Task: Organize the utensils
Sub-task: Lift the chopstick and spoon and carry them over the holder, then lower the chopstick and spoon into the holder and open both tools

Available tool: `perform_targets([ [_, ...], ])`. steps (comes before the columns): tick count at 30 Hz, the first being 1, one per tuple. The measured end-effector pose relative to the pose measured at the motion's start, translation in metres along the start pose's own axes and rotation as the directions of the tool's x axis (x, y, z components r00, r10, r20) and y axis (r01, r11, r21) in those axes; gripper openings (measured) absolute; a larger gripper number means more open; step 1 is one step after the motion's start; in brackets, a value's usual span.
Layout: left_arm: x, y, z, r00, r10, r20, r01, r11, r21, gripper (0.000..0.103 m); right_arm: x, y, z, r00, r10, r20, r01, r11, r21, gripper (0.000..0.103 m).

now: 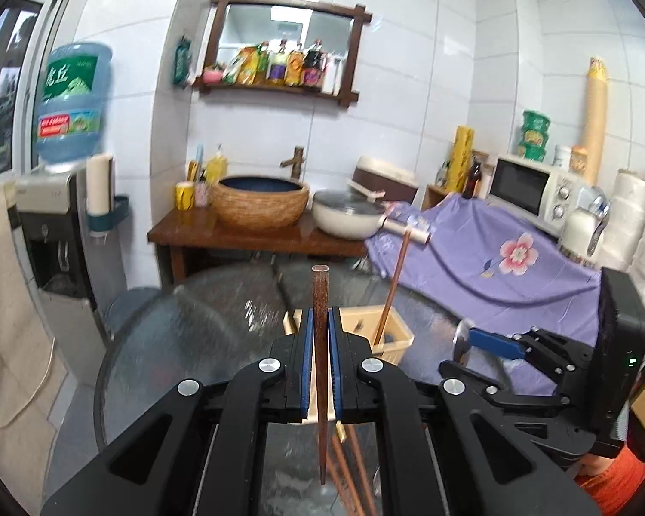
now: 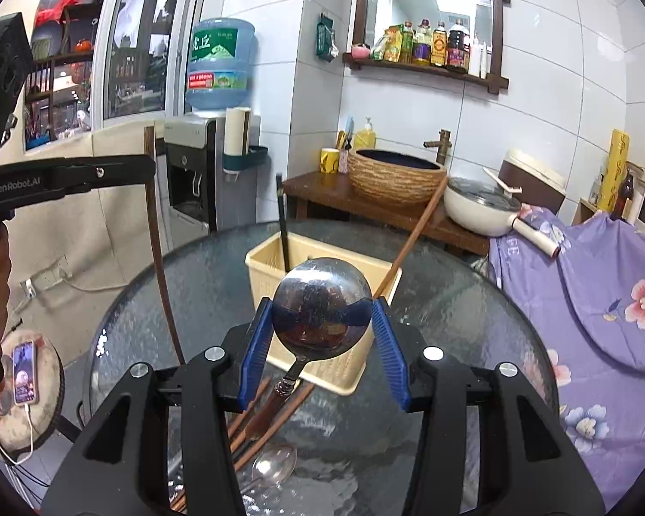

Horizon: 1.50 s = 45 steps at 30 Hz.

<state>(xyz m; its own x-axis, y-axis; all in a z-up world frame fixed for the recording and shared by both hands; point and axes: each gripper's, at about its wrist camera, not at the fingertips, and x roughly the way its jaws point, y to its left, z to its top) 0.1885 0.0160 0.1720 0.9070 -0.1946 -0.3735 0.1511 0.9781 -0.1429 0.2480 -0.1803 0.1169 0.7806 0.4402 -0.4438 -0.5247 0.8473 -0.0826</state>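
In the left wrist view my left gripper [image 1: 320,320] is shut on a brown wooden chopstick [image 1: 321,370] that stands upright between the blue pads. Behind it is a beige utensil basket [image 1: 397,337] with another chopstick [image 1: 393,284] leaning in it. My right gripper [image 2: 322,314] is shut on the bowl of a metal spoon [image 2: 322,296]; its brown handle [image 2: 271,408] hangs down. The basket [image 2: 365,370] sits just beyond, holding a leaning chopstick [image 2: 413,236] and a black utensil [image 2: 283,223]. Loose chopsticks [image 2: 253,425] and a clear spoon [image 2: 275,464] lie on the glass below.
The round glass table [image 2: 473,322] carries the basket. A purple flowered cloth [image 2: 602,301] covers something at the right. A phone [image 2: 23,370] lies on a stool at the left. A wooden stand with a basin [image 2: 395,180] and a pan [image 2: 481,206] is behind.
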Motion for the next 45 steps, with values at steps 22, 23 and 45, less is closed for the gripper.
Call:
perform_targets([
  [22,0.078,-0.007,0.086,0.994,0.086,0.066,-0.083,0.995,-0.047,0.007,0.059,-0.033,0.09,0.965,-0.235,0.119,0.243,0.968,-0.058,0.047],
  [23,0.083,-0.004,0.081,0.994,0.09,0.054,-0.087,0.995,-0.051,0.007,0.063,-0.032,0.085,0.965,-0.236,0.111,0.244,0.968,-0.06,0.047],
  [45,0.136,0.003,-0.001,0.988,0.127,-0.091,-0.128,0.992,-0.011,0.007,0.114,-0.016,0.007,0.982,-0.188,-0.032,0.186,0.98,-0.064,0.047],
])
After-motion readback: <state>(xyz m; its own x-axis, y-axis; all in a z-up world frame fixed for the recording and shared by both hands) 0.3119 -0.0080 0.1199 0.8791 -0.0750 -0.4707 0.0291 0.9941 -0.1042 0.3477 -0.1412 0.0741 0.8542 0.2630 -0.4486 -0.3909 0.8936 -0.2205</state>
